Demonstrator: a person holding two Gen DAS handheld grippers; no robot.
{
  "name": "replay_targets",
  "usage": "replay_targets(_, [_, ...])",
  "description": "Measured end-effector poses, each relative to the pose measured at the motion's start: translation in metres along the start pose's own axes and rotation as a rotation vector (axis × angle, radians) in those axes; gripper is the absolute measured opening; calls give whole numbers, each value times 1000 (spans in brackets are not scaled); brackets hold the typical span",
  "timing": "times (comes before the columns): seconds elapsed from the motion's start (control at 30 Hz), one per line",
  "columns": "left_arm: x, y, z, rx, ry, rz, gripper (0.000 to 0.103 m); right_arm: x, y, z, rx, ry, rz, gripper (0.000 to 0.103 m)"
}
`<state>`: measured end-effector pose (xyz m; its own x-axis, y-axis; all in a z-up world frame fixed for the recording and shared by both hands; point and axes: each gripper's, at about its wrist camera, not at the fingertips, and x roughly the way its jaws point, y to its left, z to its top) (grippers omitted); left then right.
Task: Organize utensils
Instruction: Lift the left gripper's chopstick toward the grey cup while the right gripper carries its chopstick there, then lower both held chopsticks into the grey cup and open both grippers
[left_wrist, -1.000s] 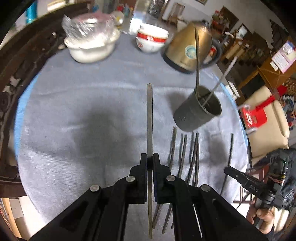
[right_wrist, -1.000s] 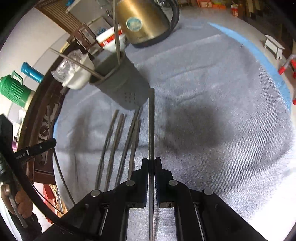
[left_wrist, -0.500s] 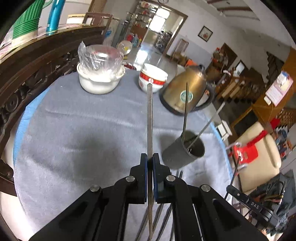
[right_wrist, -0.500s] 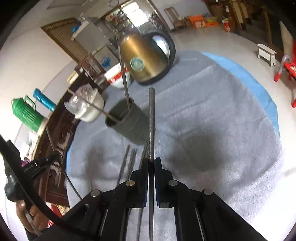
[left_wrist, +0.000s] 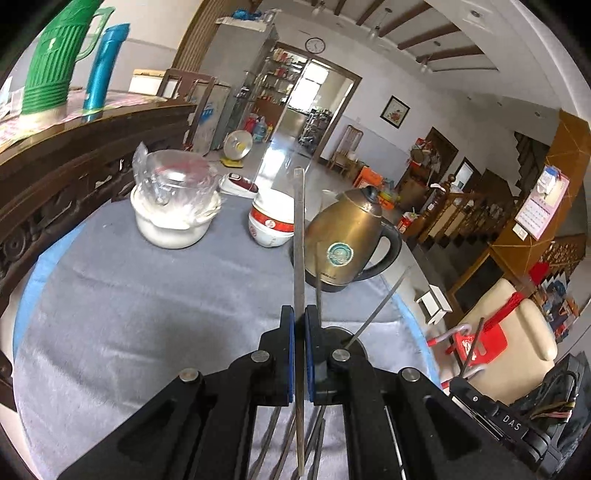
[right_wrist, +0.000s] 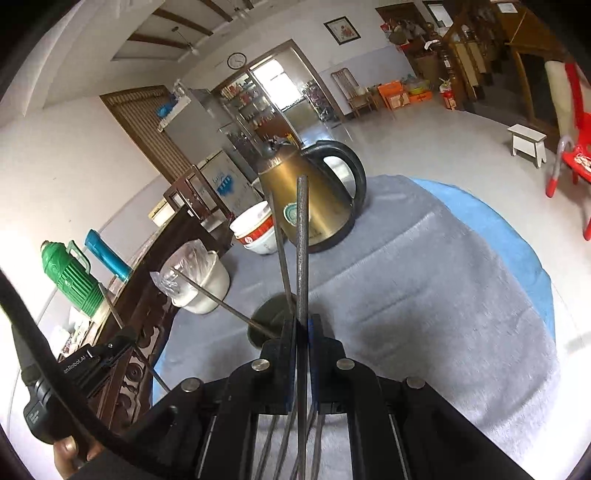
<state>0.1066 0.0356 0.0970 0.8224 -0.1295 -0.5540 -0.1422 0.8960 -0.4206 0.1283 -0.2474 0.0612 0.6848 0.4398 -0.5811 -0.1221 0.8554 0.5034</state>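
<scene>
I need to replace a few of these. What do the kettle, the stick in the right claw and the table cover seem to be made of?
Kettle: brushed metal with a brassy tint, soft sheen, black plastic-looking handle.
Stick in the right claw: likely dull grey metal, matte, finely rough surface.
Table cover: grey napped cloth, going by its folds and fuzzy streaks.

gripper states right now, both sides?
Left gripper: closed, holding one chopstick.
Right gripper: closed, holding one dark chopstick.
</scene>
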Motion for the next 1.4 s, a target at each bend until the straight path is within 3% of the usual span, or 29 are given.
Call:
replay_targets(0.27, [20,-20,10,34,-30,-4,5,14,-2,8,28,-13,7,7])
replay_targets(0.6, [38,-47,45,67,-162,12,5,22,14,45,6,-185,-24,7])
replay_targets(0.87, [61,-65,50,86,-244,48,6,48,24,64,-3,-297,-61,7])
replay_targets(1.1, [89,-70,42,119,-240,62,6,66,33,66,-69,-351,-101,7])
replay_targets(1.4, [110,-68,26,150,-192,71,6,90,25,50,-96,-306,-120,7])
